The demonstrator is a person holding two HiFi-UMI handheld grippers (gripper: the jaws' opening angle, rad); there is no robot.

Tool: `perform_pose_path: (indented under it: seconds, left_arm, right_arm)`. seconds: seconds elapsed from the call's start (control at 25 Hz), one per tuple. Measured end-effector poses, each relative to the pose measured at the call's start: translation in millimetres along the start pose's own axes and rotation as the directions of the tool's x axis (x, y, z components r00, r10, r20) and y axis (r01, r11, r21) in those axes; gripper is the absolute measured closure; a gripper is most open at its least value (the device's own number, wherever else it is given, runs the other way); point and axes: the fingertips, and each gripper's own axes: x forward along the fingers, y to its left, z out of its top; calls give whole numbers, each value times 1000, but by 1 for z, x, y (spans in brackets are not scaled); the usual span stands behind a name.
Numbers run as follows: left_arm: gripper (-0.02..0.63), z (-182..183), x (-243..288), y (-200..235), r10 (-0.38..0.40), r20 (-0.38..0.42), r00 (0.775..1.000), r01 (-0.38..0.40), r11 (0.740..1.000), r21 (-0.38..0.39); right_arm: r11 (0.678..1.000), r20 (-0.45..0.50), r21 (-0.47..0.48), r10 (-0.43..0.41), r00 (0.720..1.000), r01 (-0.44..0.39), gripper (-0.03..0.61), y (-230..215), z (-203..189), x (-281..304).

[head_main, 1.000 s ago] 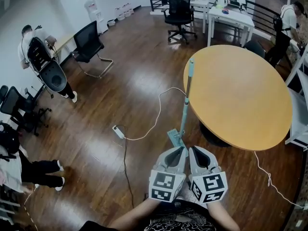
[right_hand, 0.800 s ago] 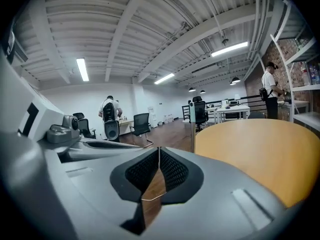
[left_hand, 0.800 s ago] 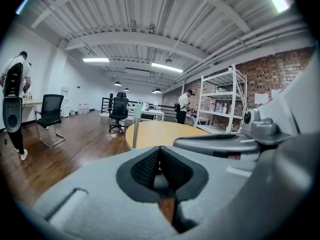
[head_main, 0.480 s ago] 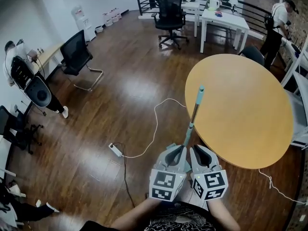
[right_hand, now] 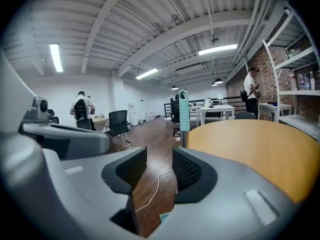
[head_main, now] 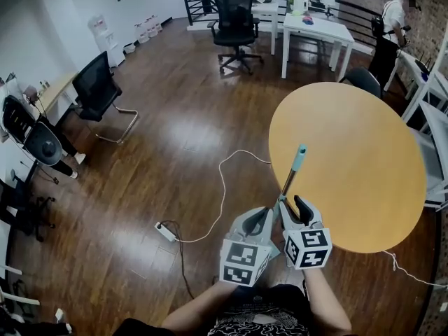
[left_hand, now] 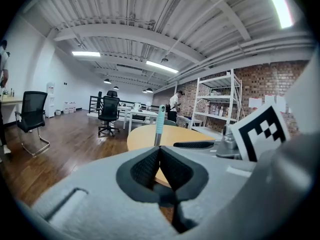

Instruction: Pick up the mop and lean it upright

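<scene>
Nearest, the right gripper: its jaws have just been opening and now stand well apart with nothing between them; the pole rises just beyond its right pad. The left gripper has its pads pinched on the mop handle low down, the only hold. Against a second ago, the handle stands steeper, its teal grip now over the round table rim; contact not discernible. Judgement: the lift is done, the leaning and left release remain.
</scene>
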Motion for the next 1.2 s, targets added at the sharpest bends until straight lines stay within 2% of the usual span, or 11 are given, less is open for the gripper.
perform_pose_path:
  seconds: [0.36,0.52,0.68,0.76,0.8,0.84,1.2]
  left_arm:
    - [611,8,37,16,-21,-13,1000,21,1000,2]
    - [611,8,44,20,7,-17,1000,-7,1000,4]
    - [611,6,51,34,48,-24,999,-48,999,-13]
    - [611,5,55,37,59,-28,998,-60,998,-17]
    - [611,4,57,37,63,-30,998,-63,998,-17]
    - [611,3,58,38,66,-33,997,-66,998,-17]
    - [611,-6,47,50,81,-40,996,-82,996,-28]
  right_arm:
    - [997,-25,27,-76,997,76,363,-40,-5,49]
    - [996,-56,53,-63,996,66,333,-57,-14,70]
    - [998,-71,50,-37,997,40,330,-63,-16,96]
    - [999,-80,25,-36,996,38,382,-67,-18,104]
    - [999,-80,10,-34,996,35,456,-69,-18,106]
    - [1000,-77,-4,-30,997,30,482,-69,-18,107]
    - [1000,-46,-9,-26,999,25,486,-61,-15,95]
